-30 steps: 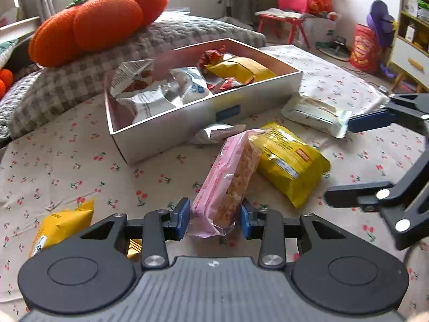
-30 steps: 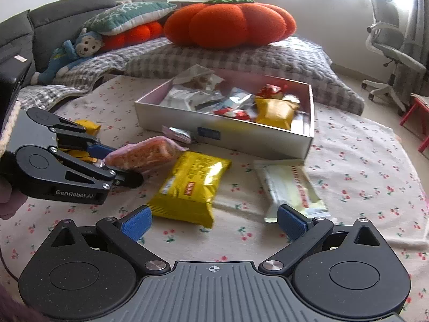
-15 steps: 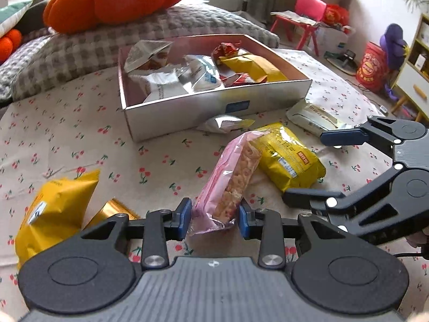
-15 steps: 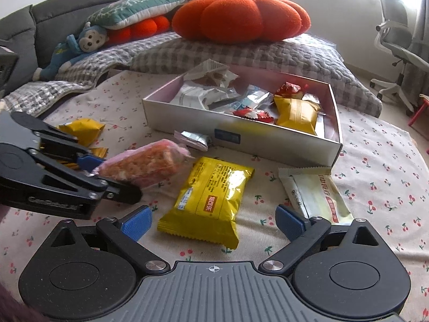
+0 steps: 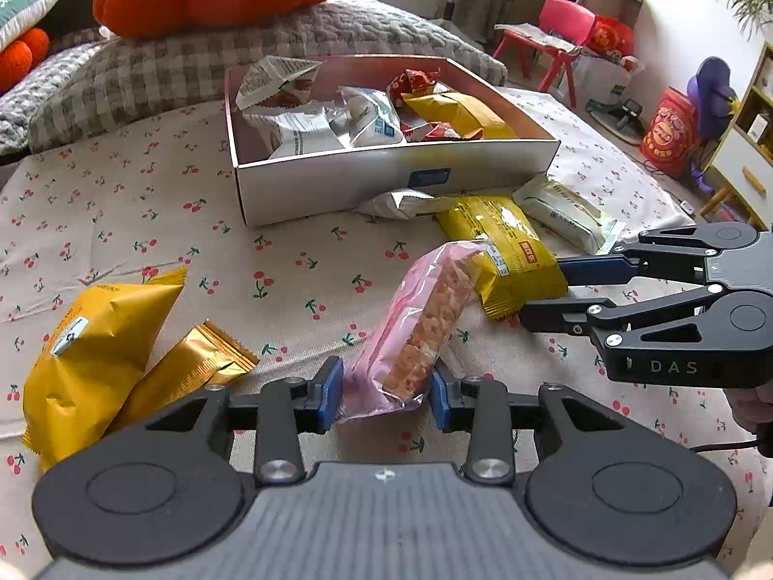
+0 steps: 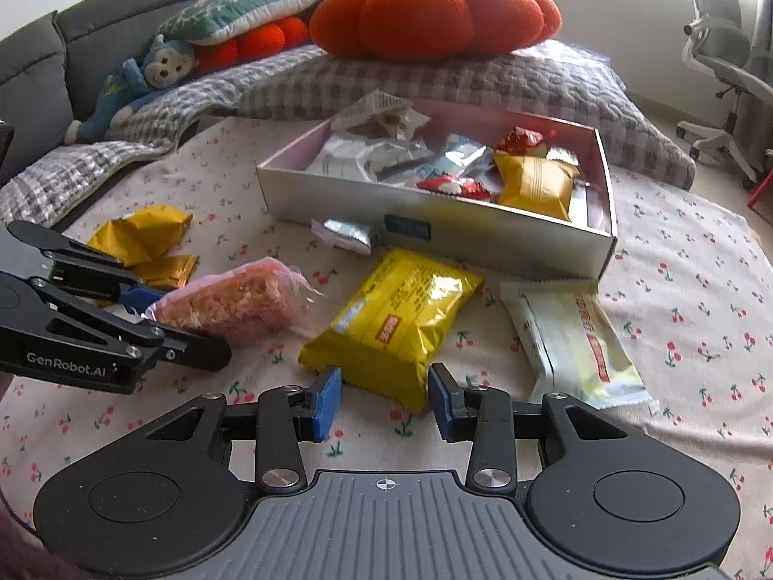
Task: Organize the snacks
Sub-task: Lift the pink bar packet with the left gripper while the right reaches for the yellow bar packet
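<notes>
My left gripper (image 5: 386, 391) holds a pink crispy snack bar (image 5: 420, 324) by its near end, lifted and tilted above the cherry-print sheet. Its jaws are opening slightly, but the pads still press on the wrapper. The right wrist view shows that left gripper (image 6: 178, 324) and the bar (image 6: 241, 299) at left. My right gripper (image 6: 386, 401) is closing on the near end of a yellow snack pack (image 6: 396, 314) lying flat, with its pads at the pack's sides. A silver box (image 5: 338, 183) behind holds several wrapped snacks. The right gripper (image 5: 541, 292) pinches the yellow pack (image 5: 502, 241).
A white pack (image 6: 575, 338) lies right of the yellow one, and a small silver pack (image 6: 345, 234) rests against the box front. A yellow bag (image 5: 96, 338) and a gold pack (image 5: 193, 367) lie at left. Checked pillows and an orange pumpkin cushion (image 6: 435, 5) sit behind the box.
The right jaws have closed from wide open down onto the yellow pack's near end. The left gripper has rolled a little while keeping hold of the pink bar.
</notes>
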